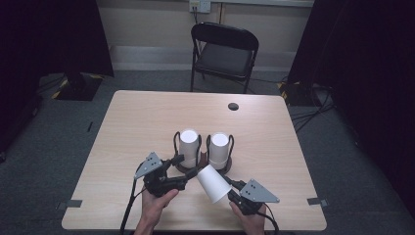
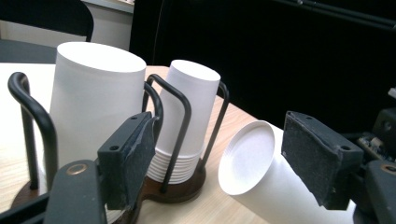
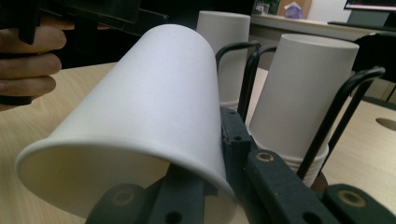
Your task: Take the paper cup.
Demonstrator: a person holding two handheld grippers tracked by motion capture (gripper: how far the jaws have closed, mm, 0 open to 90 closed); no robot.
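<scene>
Plain white paper cup [image 1: 213, 183], unprinted, rim clamped in right gripper [image 1: 234, 192], mouth half cut off; left gripper [image 1: 182, 171] jaws apart.

Right gripper [image 3: 205, 186] fingers pinch the tilted paper cup's [image 3: 140, 107] rim.

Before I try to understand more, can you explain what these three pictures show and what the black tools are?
A person sits at a wooden table and holds black tongs in each hand. One camera looks down from above; one more rides on each pair of tongs. On the table stands a dark wire rack with two stacks of white paper cups, turned upside down. The right tongs are shut on the rim of a single paper cup, held tilted. The left tongs are open, their pads standing on either side of that cup's bottom without pressing on it.
</scene>
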